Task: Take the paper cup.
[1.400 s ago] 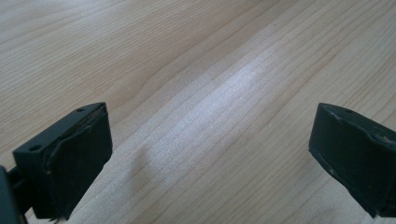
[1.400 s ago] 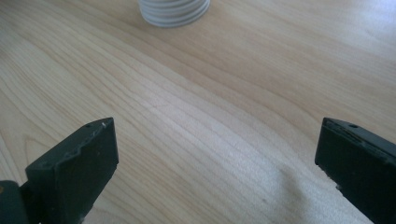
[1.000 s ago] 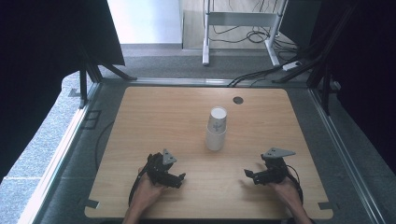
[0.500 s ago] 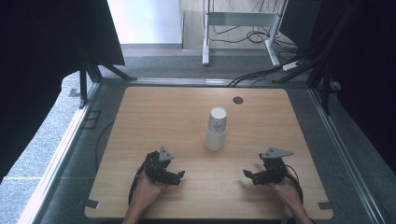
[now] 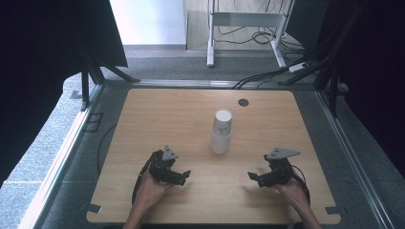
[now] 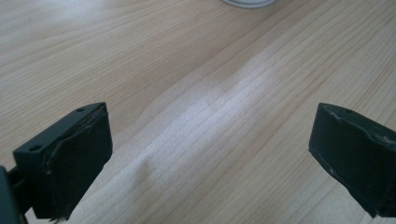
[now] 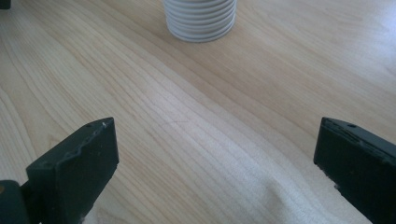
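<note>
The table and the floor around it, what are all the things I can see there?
Stack of paper cups: one stack, number of cups cannot be told, white, upright at the middle of the table.
Round hole cover: one, dark, near the table's far edge.
Table: one, light wood.
Metal stand: one, white, on the floor beyond the table.
Cables: several, black, on the grey floor at the far right.
Left gripper: one, black, near edge, fingers wide apart, holding nothing.
Right gripper: one, black, near edge, fingers wide apart, holding nothing.
Hands: two, holding the grippers.
</note>
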`<state>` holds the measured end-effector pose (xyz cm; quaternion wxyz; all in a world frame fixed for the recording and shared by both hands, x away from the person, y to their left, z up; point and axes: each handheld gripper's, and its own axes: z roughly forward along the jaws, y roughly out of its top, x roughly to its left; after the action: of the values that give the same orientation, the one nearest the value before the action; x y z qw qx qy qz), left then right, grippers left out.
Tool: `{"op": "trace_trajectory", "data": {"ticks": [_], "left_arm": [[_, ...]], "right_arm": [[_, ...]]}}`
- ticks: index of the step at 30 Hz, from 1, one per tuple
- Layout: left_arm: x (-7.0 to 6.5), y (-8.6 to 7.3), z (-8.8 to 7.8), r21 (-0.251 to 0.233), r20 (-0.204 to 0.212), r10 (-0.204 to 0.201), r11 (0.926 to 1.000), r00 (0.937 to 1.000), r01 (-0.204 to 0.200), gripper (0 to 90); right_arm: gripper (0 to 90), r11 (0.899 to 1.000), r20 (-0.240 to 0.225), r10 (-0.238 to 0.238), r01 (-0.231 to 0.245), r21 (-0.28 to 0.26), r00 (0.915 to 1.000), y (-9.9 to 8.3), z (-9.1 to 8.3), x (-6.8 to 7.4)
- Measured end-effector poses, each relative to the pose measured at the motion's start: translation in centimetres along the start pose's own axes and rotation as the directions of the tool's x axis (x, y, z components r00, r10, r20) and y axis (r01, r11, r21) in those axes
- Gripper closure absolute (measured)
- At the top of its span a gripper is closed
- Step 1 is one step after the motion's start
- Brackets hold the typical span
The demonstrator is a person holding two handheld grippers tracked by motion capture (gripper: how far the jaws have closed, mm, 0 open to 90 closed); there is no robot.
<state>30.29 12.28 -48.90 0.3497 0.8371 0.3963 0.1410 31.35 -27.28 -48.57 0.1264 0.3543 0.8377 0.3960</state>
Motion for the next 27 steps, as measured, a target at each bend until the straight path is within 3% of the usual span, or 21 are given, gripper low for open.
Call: {"op": "trace_trajectory", "data": {"ticks": [5,10,27], "left_arm": [[0.2,0.5,0.1,-0.004,0.014,0.007,1.0,0.9999,-0.007,0.0],[0.4,1.1,0.3,-0.004,0.054,0.015,0.9999,0.9984,-0.015,0.0],[0.0,4.1,1.3,-0.027,0.079,0.078,0.9967,0.9938,-0.076,0.0]], "right_arm": [[0.0,1.0,-0.011,-0.001,0.001,-0.006,0.9999,0.4,-0.2,0.0],[0.0,1.0,-0.013,0.006,-0.006,-0.003,0.9999,0.9,-0.4,-0.3],[0.8,0.999,-0.045,0.029,-0.03,-0.027,0.9986,2.9,-1.1,-0.5]]}}
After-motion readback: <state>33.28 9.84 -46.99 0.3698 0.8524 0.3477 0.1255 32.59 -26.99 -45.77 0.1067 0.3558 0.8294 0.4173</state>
